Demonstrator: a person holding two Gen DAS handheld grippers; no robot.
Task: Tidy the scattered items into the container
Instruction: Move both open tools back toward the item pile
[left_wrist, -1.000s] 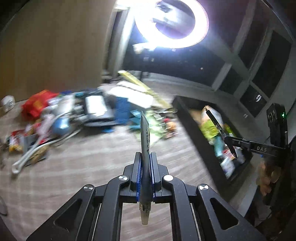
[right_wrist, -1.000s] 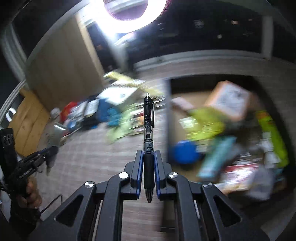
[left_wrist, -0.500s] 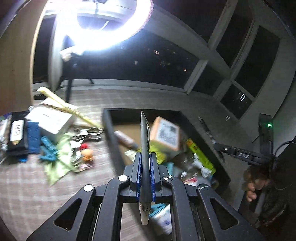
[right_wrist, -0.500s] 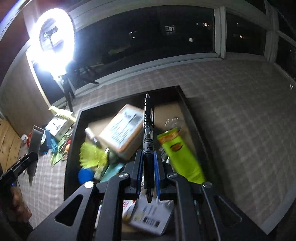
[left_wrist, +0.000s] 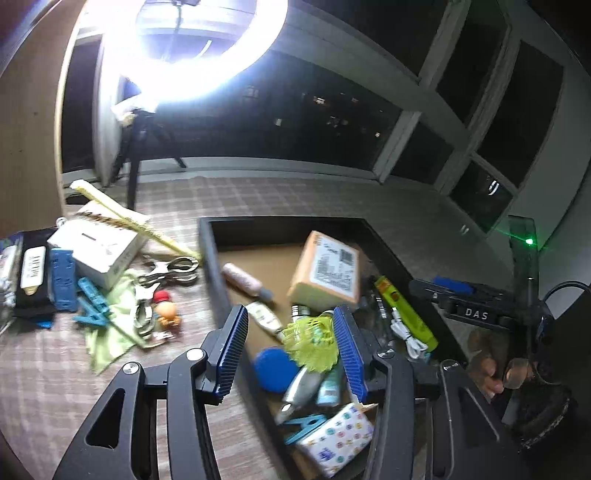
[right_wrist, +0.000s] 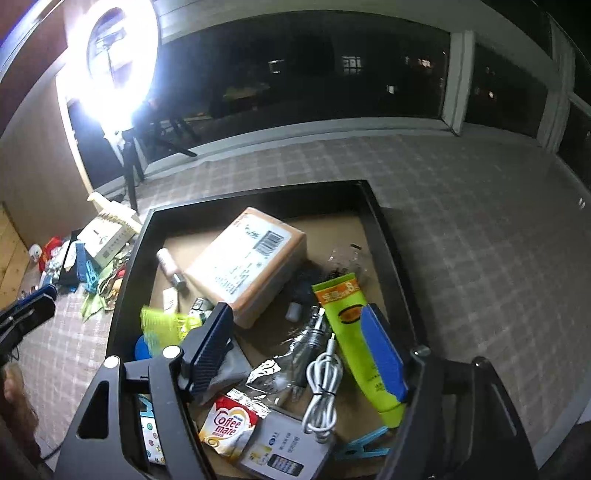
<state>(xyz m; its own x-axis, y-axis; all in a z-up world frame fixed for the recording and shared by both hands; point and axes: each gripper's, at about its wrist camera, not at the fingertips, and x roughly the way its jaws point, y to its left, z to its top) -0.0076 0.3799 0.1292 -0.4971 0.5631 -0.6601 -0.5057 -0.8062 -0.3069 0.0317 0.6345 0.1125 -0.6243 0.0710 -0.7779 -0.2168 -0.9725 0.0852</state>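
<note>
Both claws, left claw (left_wrist: 291, 354) and right claw (right_wrist: 306, 350), hang over the black container (right_wrist: 384, 236), jaws just sprung apart and empty. The pen and tube they pinched earlier are gone, probably among the clutter inside. Scattered items (left_wrist: 110, 280) lie on the tabletop (left_wrist: 44, 369) beside it.

My tray (right_wrist: 384, 236) is black with a brown floor, and in it lie a tan parcel (right_wrist: 251, 266) with a white barcoded label, a lime-green tube (right_wrist: 354, 332) marked in orange, a white cable (right_wrist: 325, 376), a red-and-white coffee creamer sachet (right_wrist: 227, 430) and a yellow-green mesh puff (left_wrist: 314, 341) by a blue disc (left_wrist: 273, 369). The tablecloth (right_wrist: 480, 240) is a grey-and-white check. On it sit a white box (left_wrist: 99, 247), turquoise clips (left_wrist: 90, 302) and a pale green cloth (left_wrist: 110, 339).
</note>
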